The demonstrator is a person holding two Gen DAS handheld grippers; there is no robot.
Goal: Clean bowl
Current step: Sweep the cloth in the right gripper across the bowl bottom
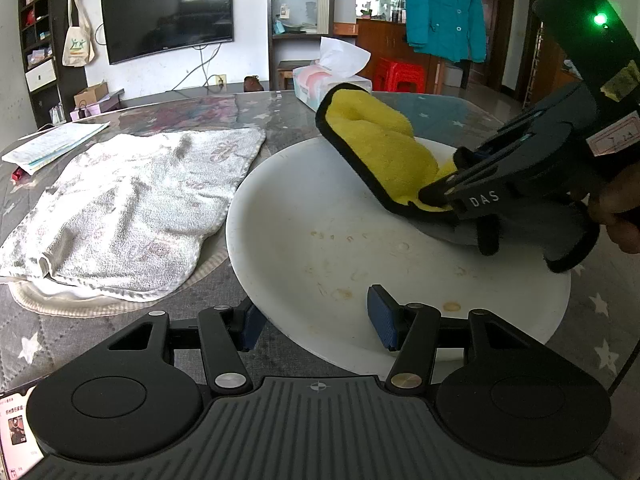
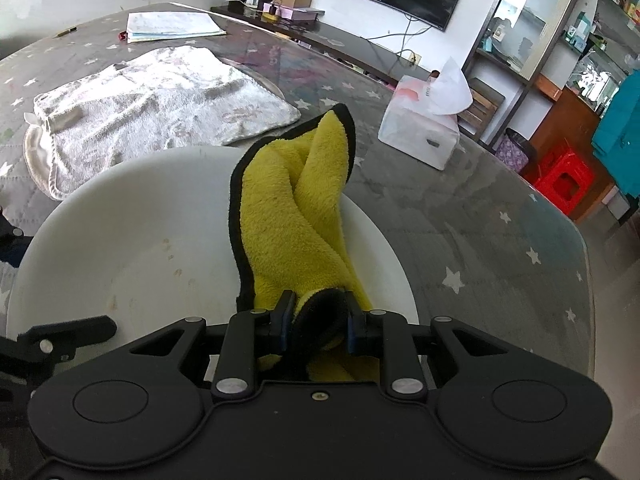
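A wide white bowl (image 1: 320, 248) (image 2: 140, 248) sits on the grey star-patterned table cover, with brownish stains (image 1: 452, 306) on its inner surface. My left gripper (image 1: 316, 324) straddles the near rim. One blue pad lies against the outside wall, the other inside the bowl, and the two clamp the rim. My right gripper (image 2: 316, 320) (image 1: 440, 196) is shut on a yellow cloth with black edging (image 2: 288, 216) (image 1: 380, 148). The cloth lies across the bowl's far right side and sticks out past the rim. A hand holds the right gripper at the edge of the left wrist view.
A white towel (image 1: 132, 204) (image 2: 152, 96) lies spread to the left of the bowl. A tissue box (image 1: 324, 84) (image 2: 420, 132) stands behind the bowl. Papers (image 1: 52, 146) (image 2: 168, 26) lie at the table's far left. A phone (image 1: 16, 432) is by my left gripper.
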